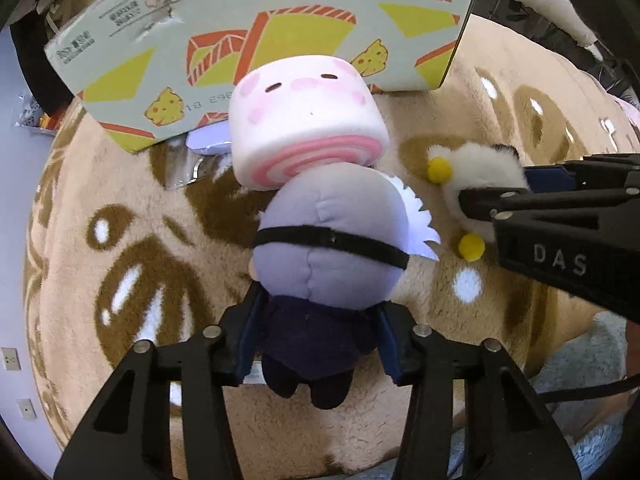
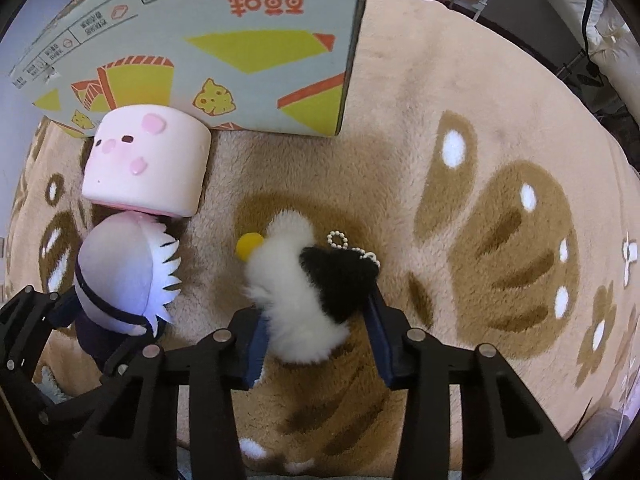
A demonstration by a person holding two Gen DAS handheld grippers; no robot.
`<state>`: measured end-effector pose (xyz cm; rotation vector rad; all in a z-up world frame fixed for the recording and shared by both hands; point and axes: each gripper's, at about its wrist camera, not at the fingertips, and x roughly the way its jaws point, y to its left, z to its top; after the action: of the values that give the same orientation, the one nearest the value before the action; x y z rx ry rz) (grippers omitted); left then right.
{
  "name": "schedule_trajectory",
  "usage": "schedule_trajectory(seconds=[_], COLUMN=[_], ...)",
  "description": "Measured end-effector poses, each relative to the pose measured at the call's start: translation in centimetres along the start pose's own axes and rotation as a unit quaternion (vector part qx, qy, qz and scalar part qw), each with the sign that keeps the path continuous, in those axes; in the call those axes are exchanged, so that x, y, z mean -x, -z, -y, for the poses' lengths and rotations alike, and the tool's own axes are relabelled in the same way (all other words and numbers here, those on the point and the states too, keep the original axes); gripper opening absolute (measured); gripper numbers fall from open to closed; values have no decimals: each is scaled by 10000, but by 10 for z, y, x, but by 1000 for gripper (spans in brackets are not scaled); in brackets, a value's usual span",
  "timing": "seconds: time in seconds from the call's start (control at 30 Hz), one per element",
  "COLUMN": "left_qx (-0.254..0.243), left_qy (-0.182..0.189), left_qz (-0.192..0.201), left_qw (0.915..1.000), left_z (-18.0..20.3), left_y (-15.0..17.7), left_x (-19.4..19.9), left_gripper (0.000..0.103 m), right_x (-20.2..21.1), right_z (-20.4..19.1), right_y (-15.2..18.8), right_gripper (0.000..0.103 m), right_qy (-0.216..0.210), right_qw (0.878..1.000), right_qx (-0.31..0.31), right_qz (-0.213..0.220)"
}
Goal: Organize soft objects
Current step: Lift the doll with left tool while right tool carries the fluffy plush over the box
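My left gripper (image 1: 316,340) is shut on the dark body of a plush doll (image 1: 328,236) with a lavender head, black band and white spiky hair; it also shows in the right wrist view (image 2: 120,276). A pink and white roll-cake plush (image 1: 308,116) lies against the doll's head, also in the right wrist view (image 2: 148,164). My right gripper (image 2: 316,340) has its blue pads around a fluffy white and black plush keychain (image 2: 312,284) with yellow pompoms and a bead chain, lying on the rug; in the left wrist view the plush keychain (image 1: 480,172) sits in the right gripper (image 1: 516,188).
A printed cardboard box (image 1: 280,32) stands on the beige patterned rug (image 1: 120,240) right behind the roll-cake plush, also seen in the right wrist view (image 2: 224,40). A small foil packet (image 1: 200,160) lies by the box. Furniture and bedding (image 2: 600,20) line the far right.
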<state>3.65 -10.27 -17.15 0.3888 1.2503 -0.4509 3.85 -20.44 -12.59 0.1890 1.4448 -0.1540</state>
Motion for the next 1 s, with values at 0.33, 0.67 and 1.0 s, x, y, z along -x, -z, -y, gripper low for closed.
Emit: schedule_trajectory(seconds=[0.33,0.67,1.0], left_qx=[252,675,690], left_qy=[-135,-330,-955], left_qz=[497,1481,2600], left_qw=[9984,9861,9584], left_z=[-19,-40,-41], left_y=[12,11,11], left_x=[47,110,164], left_gripper=[46,47,47], right_x=[54,132,170], right_z=[30,56,50], right_y=[14,4,6], right_gripper=[39,38,39], right_qy=[-654,-737,-834], right_qw=[9946,9606,9241], right_qx=[-271,-458,-520], right_qz=[759,2642,3693])
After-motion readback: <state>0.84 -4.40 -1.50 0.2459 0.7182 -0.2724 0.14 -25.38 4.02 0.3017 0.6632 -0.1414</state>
